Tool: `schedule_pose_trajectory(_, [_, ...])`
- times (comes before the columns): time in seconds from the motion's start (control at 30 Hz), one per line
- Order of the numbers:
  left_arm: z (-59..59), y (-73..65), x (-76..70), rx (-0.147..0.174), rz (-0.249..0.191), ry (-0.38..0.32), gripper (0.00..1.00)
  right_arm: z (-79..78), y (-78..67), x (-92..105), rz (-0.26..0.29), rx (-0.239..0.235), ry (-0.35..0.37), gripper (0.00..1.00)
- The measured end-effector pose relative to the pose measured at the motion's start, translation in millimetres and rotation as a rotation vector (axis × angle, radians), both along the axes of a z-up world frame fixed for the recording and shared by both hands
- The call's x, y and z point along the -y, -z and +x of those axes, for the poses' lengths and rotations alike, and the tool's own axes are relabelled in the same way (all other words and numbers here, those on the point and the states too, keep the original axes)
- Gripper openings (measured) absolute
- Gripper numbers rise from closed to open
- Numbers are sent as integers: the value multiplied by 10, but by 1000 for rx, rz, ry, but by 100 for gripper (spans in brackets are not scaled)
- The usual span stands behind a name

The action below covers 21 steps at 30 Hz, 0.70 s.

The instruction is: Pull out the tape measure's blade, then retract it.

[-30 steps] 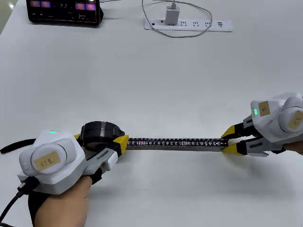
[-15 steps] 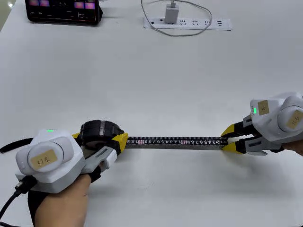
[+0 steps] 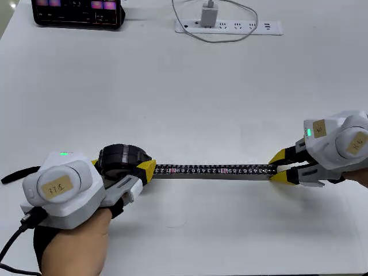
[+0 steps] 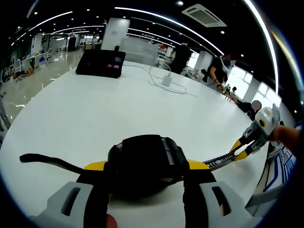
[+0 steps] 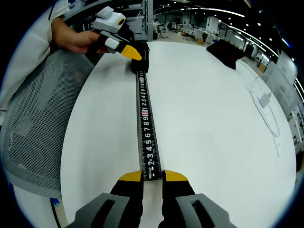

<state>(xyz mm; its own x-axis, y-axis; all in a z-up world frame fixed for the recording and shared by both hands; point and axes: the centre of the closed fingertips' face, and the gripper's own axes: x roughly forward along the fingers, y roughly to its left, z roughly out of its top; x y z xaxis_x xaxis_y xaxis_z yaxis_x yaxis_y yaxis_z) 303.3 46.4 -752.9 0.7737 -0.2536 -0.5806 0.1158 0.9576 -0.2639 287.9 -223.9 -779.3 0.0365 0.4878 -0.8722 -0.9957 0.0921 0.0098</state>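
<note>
A black tape measure case [image 3: 122, 160] lies on the white table [image 3: 184, 98] at the lower left, and my left gripper [image 3: 121, 167] is shut on it, one yellow fingertip on each side. In the left gripper view the case [image 4: 146, 154] sits between the jaws of my left gripper [image 4: 146, 166]. The dark numbered blade [image 3: 213, 170] runs flat along the table to the right. My right gripper [image 3: 277, 168] is shut on its end. In the right gripper view the blade [image 5: 145, 118] runs away from my right gripper [image 5: 152, 176] to the case [image 5: 140, 61].
A dark tablet [image 3: 77, 12] stands at the far left edge. A white power strip [image 3: 230, 27] with a charger and a looped cable lies at the back. The case's black strap [image 3: 17, 175] trails left. Other people stand past the table's far end in the left gripper view.
</note>
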Motion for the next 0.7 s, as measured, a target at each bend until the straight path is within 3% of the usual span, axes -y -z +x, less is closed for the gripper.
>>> schedule_pose_trajectory(0.27, [-8, -1, -1, -20, 0, 6, 57, -4, -3, 2, -4, -7, 5, 11])
schedule_pose_trajectory(0.63, [1, -3, 2, -25, -4, 11, 57, -14, -14, 2, -5, -9, 8, 10])
schedule_pose_trajectory(0.7, [2, -7, 1, -22, -7, 10, 57, -15, -39, -19, 14, -18, 22, 10])
